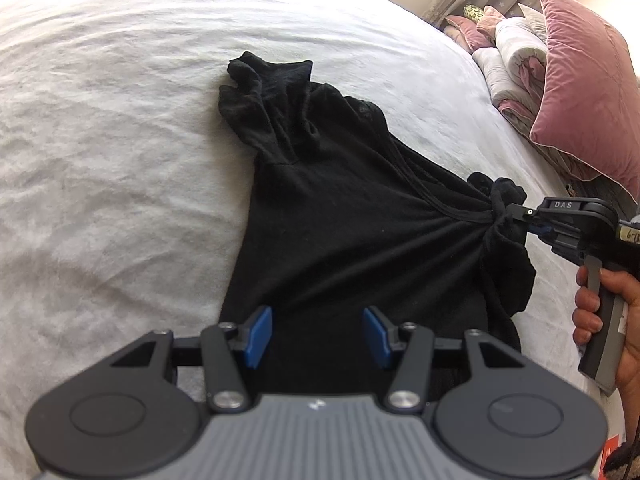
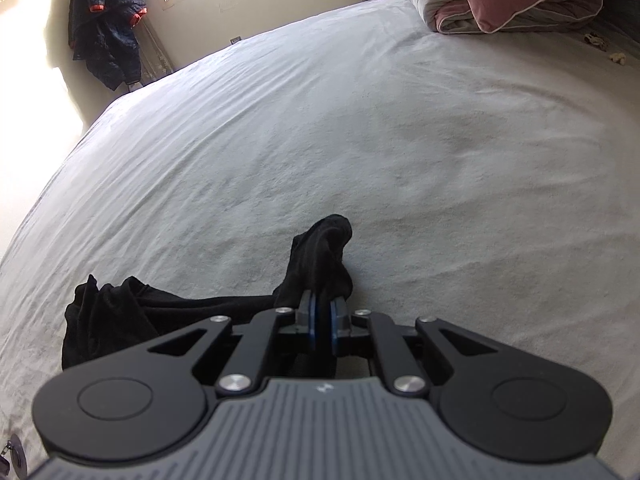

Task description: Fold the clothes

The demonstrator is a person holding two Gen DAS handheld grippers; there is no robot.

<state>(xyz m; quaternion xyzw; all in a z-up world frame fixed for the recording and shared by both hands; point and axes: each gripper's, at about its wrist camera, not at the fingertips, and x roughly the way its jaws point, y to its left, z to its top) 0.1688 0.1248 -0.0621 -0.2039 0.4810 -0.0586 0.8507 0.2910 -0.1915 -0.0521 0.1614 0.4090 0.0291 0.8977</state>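
A black garment (image 1: pixel 340 216) lies crumpled on the white bed sheet (image 1: pixel 100 140), its bunched sleeve end toward the far side. My left gripper (image 1: pixel 318 336) hovers open over the garment's near edge, blue pads apart with only cloth below them. My right gripper (image 1: pixel 520 220) comes in from the right, held by a hand (image 1: pixel 592 312), and is shut on a gathered bunch of the black cloth. In the right wrist view, the right gripper (image 2: pixel 325 312) pinches a tuft of the garment (image 2: pixel 320 264) between its blue pads, and the rest trails off to the left.
Pink pillows (image 1: pixel 588 92) and a folded quilt (image 1: pixel 516 64) are stacked at the bed's right side. A dark jacket (image 2: pixel 106 20) hangs by a bright window in the far corner. Wide white sheet (image 2: pixel 440 140) spreads beyond the garment.
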